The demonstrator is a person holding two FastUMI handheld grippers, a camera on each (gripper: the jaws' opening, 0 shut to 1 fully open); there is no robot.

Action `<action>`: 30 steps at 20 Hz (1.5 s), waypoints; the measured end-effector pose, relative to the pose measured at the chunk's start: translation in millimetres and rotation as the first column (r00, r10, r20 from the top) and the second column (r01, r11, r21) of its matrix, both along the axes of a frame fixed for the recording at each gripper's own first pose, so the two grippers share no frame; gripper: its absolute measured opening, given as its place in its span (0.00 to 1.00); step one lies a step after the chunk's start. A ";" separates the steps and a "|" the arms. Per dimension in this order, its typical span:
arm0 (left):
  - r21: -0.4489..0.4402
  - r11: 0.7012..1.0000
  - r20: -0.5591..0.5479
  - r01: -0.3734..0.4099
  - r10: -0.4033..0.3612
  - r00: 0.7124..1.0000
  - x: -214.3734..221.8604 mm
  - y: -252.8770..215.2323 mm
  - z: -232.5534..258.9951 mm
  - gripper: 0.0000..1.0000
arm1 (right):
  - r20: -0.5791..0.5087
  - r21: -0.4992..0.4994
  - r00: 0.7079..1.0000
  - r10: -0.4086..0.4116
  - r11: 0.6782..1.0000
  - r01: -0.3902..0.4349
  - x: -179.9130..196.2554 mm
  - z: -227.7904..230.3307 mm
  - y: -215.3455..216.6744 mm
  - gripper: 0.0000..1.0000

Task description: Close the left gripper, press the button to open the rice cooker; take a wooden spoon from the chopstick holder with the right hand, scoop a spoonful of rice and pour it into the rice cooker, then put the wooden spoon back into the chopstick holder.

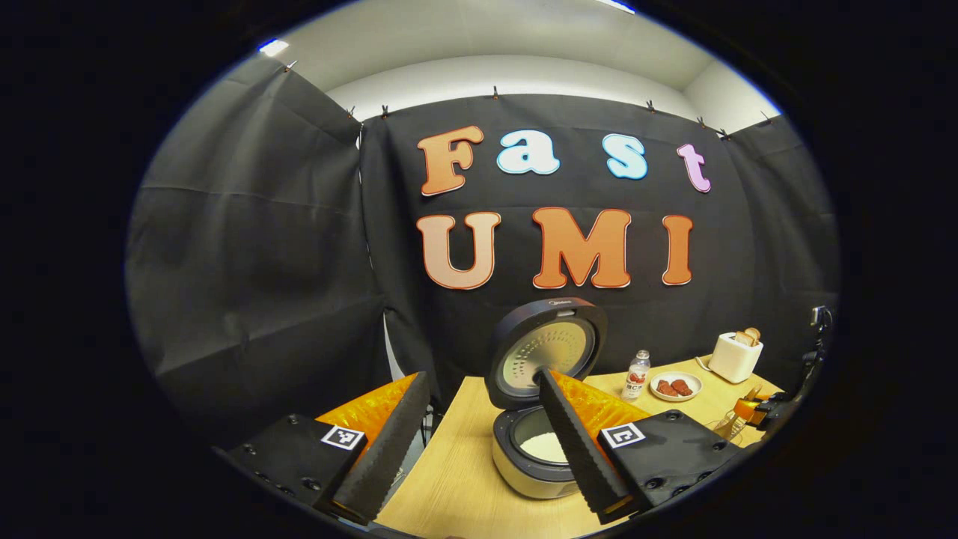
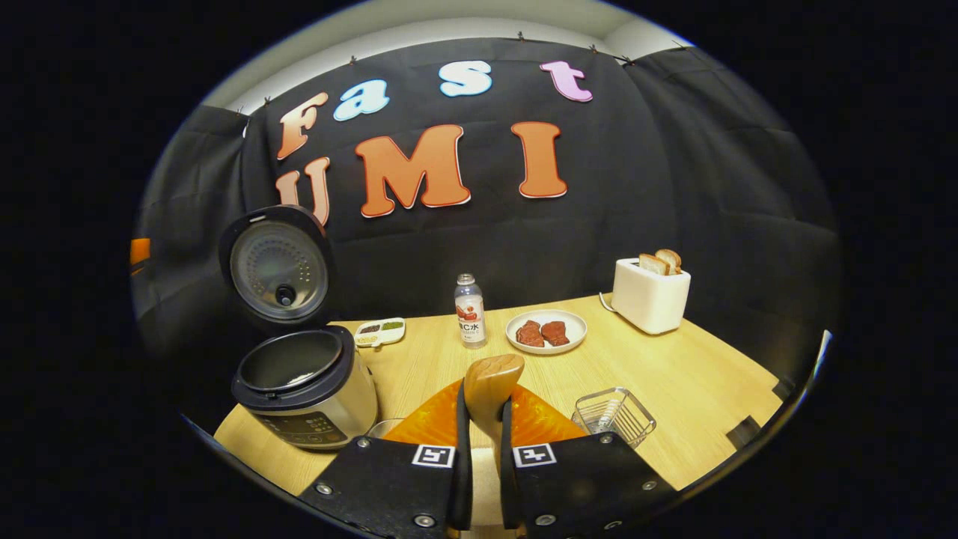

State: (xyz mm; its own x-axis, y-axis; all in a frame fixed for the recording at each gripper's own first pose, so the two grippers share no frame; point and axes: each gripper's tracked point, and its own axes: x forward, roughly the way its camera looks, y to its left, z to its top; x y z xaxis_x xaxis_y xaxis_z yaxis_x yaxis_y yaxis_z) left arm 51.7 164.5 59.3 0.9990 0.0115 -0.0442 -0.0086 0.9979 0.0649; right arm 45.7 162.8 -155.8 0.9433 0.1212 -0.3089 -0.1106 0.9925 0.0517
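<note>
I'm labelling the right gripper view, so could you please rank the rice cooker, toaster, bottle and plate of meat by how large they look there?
1. rice cooker, lid up, though it stands nearest the camera
2. toaster
3. plate of meat and bottle: one wide, one tall, too alike to rank

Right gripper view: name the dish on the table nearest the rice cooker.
The small divided dish, just right of the rice cooker; the round plate sits beyond the bottle.

Left tongs (image 1: 479, 442) agape; right tongs (image 2: 483, 449) clamped, fingers near-parallel.
</note>
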 end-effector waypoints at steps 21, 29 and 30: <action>-0.060 0.998 -0.108 0.013 -0.019 0.994 21.5 16.4 -46.0 0.96 | -0.176 0.397 0.984 -0.031 0.912 0.100 -19.7 -49.9 41.3 0.14; -0.108 0.993 -0.122 0.035 -0.049 0.991 23.9 9.3 -47.9 0.99 | -0.267 0.695 0.963 -0.031 0.686 0.215 -18.1 -56.7 31.0 0.14; -0.109 0.993 -0.123 0.037 -0.051 0.991 24.7 8.3 -48.8 0.96 | -0.279 0.719 0.960 -0.033 0.655 0.232 -18.4 -58.5 28.6 0.14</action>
